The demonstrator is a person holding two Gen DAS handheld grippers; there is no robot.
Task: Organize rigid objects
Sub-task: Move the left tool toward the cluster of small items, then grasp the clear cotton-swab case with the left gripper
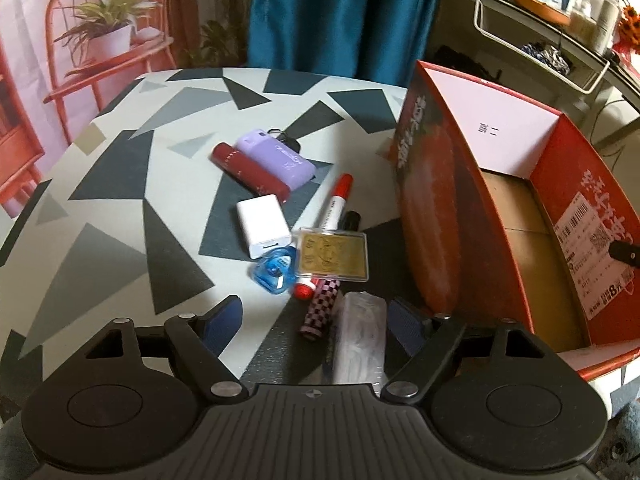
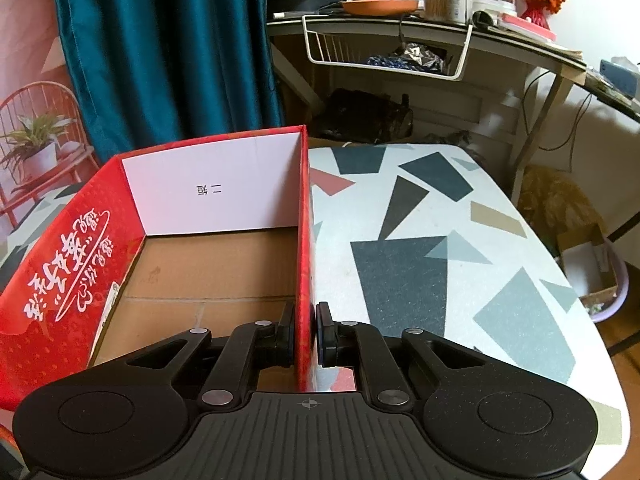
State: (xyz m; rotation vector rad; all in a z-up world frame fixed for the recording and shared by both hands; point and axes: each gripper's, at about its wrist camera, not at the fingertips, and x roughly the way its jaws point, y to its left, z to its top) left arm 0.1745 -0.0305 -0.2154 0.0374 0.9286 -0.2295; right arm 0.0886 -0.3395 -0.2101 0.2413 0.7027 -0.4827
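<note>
While the left gripper point(image 1: 316, 316) hangs w/ jaws spread wide over the patterned table point(image 1: 120, 208), nothing is pinched; a clear ribbed tube point(image 1: 362, 336) and a pink-black checkered stick point(image 1: 322, 308) lie on the table between the fingers, pads apart from both. Left wrist view count: 1 gold card in a clear case point(image 1: 333, 255), 1 blue translucent piece point(image 1: 276, 270) touching its left edge, 1 white box point(image 1: 263, 225), 1 red-capped marker point(image 1: 335, 204), 1 black-capped item point(image 1: 352, 220) just beside it, 1 small red cap point(image 1: 304, 290), 1 dark red tube point(image 1: 250, 172), 1 lilac case point(image 1: 276, 158) w/ a key ring at its far end. That's 10 small things, all on the table, left of the 1 red cardboard box point(image 1: 440, 220). Right wrist view: right gripper point(image 2: 306, 336) is pressed together on the box's right-hand wall, 1 pad inside, 1 outside. Box point(image 2: 60, 280) interior shows bare brown floor and a white end panel. Behind: 1 teal curtain point(image 2: 160, 48), 1 wire basket point(image 2: 384, 52) under a cluttered desk.
</note>
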